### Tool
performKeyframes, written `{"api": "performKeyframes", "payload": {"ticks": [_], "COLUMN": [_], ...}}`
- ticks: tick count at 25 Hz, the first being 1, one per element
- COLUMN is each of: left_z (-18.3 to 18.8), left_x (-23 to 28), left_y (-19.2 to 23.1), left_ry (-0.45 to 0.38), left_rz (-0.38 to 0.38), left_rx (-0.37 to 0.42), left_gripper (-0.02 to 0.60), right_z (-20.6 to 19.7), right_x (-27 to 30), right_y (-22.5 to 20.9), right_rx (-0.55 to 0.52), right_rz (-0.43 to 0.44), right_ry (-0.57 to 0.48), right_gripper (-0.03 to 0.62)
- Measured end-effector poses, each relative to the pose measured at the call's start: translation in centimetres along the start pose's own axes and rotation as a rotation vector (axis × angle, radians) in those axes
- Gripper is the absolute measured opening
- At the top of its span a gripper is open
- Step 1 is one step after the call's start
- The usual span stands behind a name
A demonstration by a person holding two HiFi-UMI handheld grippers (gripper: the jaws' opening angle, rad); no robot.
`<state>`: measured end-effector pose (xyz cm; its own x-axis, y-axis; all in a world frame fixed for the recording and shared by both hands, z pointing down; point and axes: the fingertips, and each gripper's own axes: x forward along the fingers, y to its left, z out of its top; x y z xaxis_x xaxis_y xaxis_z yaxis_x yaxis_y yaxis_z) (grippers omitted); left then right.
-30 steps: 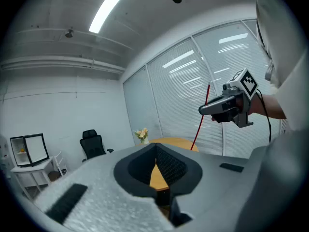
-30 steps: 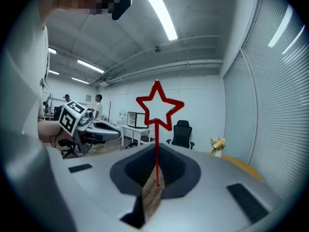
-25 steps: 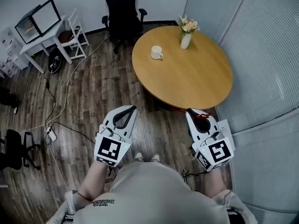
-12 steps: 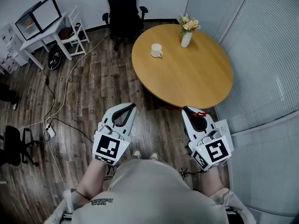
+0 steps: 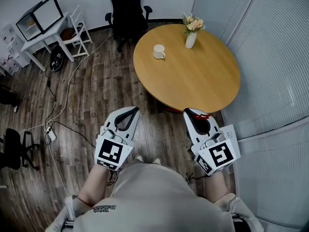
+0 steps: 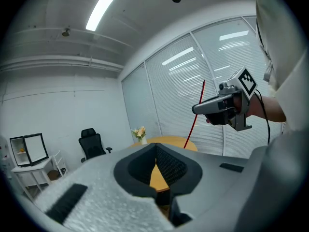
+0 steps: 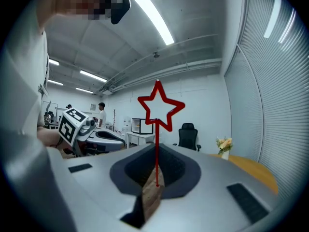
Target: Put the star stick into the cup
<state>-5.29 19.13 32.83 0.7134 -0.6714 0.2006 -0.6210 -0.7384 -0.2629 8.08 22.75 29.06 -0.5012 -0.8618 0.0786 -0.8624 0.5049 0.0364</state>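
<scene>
The star stick [image 7: 156, 129], a thin red rod topped by a red outline star, stands upright between the jaws of my right gripper [image 7: 155, 175], which is shut on it. In the head view a bit of the red stick [image 5: 204, 116] shows at my right gripper [image 5: 188, 111], held over the floor just short of the round wooden table's [image 5: 203, 86] near edge. The white cup [image 5: 159, 51] stands on the table's far left part. My left gripper [image 5: 136, 109] hangs over the floor, shut with nothing in it. The left gripper view shows my right gripper [image 6: 199, 109] with the stick [image 6: 195, 116].
A white vase of flowers [image 5: 191, 35] stands at the table's far edge. A black office chair [image 5: 126, 8] is behind the table. White desks with a monitor [image 5: 39, 21] stand at the left, and cables [image 5: 63, 105] run over the wood floor. Window blinds [image 5: 275, 52] line the right.
Both grippers have crept a little forward toward the table. The right one has drifted slightly left with the star stick still in it.
</scene>
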Motion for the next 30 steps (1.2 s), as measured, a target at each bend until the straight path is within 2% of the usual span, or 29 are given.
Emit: {"api": "performKeyframes", "payload": {"ticks": [8, 15, 22, 30], "left_z": [0.5, 1.1, 1.2, 0.3], "left_x": [1.5, 1.9, 2.1, 3.8], "left_y": [-1.5, -3.0, -2.2, -0.9], "left_ry": [0.006, 0.004, -0.015, -0.031], "left_rz": [0.026, 0.018, 0.043, 0.023], "left_rx": [0.005, 0.018, 0.016, 0.007], "left_gripper": [0.021, 0.021, 0.021, 0.021], "right_z": [0.2, 0.1, 0.1, -0.4], "right_x": [-1.3, -1.9, -1.0, 1.6], "right_y": [-2.2, -3.0, -3.2, -3.9], "right_rx": [0.002, -0.002, -0.013, -0.03], "right_rz": [0.011, 0.015, 0.033, 0.04], "right_ry": [-0.033, -0.04, -0.051, -0.045], "right_gripper": [0.035, 0.035, 0.035, 0.035]}}
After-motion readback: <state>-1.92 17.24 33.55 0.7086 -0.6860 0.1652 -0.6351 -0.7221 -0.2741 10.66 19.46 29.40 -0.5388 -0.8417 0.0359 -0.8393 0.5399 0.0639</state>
